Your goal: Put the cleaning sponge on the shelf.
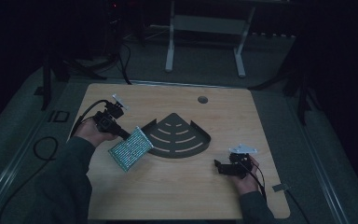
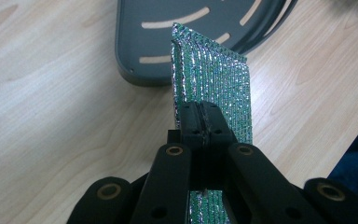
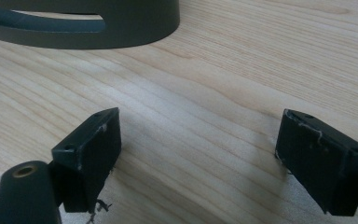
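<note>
High view: my left tool (image 1: 121, 134) holds a green glittery sponge pad (image 1: 131, 149) above the left part of the wooden surface (image 1: 177, 186). Its jaws are pressed together on the pad's edge, and the pad extends from them toward the near right, tilted. The pad's far corner lies just beside the left corner of a dark fan-shaped slotted tray (image 1: 179, 137), which sits at the middle of the surface.

Left gripper view: my jaws are closed on the pad (image 2: 212, 88), which stands on edge beyond them, its far end over the tray's rim (image 2: 126, 70).

Right gripper view: my right tool (image 3: 198, 154) is wide open and grips nothing, with bare wood (image 3: 205, 93) between the jaws. The tray's curved wall (image 3: 121, 32) lies beyond it. In the high view this tool (image 1: 220, 167) sits low at the near right, well apart from the pad.
</note>
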Demonstrator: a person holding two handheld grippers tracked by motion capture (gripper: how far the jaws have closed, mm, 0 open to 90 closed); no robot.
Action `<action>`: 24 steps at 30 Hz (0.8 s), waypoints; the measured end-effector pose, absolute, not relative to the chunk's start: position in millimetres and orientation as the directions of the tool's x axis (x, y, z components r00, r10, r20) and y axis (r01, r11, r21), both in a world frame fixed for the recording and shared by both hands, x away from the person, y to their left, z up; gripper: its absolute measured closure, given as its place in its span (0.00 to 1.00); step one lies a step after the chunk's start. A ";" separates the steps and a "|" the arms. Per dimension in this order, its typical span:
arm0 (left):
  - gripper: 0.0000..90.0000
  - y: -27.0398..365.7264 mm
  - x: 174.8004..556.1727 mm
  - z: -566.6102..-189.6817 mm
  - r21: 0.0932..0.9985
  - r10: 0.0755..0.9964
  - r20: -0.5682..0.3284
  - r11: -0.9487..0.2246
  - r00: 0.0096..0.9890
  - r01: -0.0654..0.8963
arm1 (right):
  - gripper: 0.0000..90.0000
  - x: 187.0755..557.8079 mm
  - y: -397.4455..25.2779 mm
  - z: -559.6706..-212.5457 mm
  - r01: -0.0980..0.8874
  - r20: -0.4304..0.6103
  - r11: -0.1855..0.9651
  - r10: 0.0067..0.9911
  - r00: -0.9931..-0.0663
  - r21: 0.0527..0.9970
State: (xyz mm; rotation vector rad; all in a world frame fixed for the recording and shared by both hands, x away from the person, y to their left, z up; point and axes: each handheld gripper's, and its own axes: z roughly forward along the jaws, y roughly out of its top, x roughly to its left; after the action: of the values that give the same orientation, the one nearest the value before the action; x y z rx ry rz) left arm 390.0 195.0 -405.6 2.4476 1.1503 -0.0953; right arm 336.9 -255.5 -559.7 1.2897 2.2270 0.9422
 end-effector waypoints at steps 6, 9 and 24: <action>1.00 189.3 399.2 -396.4 0.361 0.712 -0.231 -0.570 0.663 0.738 | 0.15 337.0 -255.5 -559.8 0.599 -0.008 0.348 0.868 -0.496 0.721; 1.00 186.6 403.1 -392.6 0.360 0.716 -0.218 -0.572 0.663 0.737 | 0.15 337.0 -255.5 -559.8 0.599 -0.007 0.348 0.868 -0.496 0.721; 1.00 174.8 417.6 -382.3 0.374 0.717 -0.185 -0.581 0.672 0.723 | 0.15 337.0 -255.5 -559.8 0.599 -0.007 0.347 0.869 -0.495 0.721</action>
State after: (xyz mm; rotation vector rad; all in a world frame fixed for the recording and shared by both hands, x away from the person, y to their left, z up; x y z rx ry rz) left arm 417.6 174.8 -382.3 2.4678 1.1242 -0.0191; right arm 337.0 -255.5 -559.8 1.2885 2.2255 0.9431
